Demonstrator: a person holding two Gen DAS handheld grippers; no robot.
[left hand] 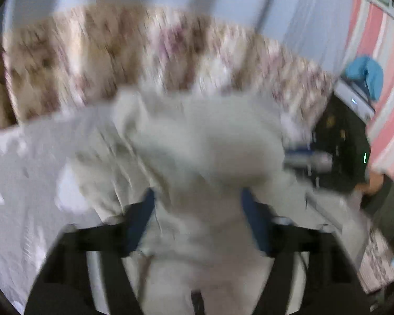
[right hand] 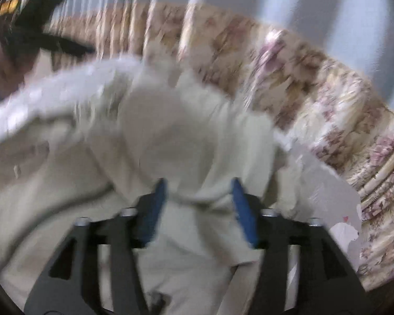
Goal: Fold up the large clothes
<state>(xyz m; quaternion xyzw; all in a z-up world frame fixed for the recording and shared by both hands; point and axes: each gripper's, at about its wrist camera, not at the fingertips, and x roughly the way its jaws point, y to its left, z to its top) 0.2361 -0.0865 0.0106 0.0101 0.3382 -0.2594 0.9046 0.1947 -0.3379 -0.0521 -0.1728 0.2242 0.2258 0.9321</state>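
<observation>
A large cream garment (left hand: 191, 141) fills the middle of the left wrist view, blurred by motion. It is bunched between the blue pads (left hand: 144, 218) of my left gripper (left hand: 197, 210), whose jaws are closed on the fabric; the cloth hides the tips. In the right wrist view the same cream garment (right hand: 155, 136) is gathered between the blue pads (right hand: 243, 210) of my right gripper (right hand: 199, 199), with folds converging at the pinch. A black device with a green light (left hand: 349, 152), apparently the other gripper, shows at the right with a hand (left hand: 375, 181) behind it.
A white sheet (left hand: 21, 183) lies under the garment. A floral sofa back or cover (left hand: 118, 52) (right hand: 328, 110) curves behind. A blue cloth (left hand: 367, 73) rests on a grey box by a pink striped wall (left hand: 380, 52). A person's dark cap (right hand: 26, 5) is at upper left.
</observation>
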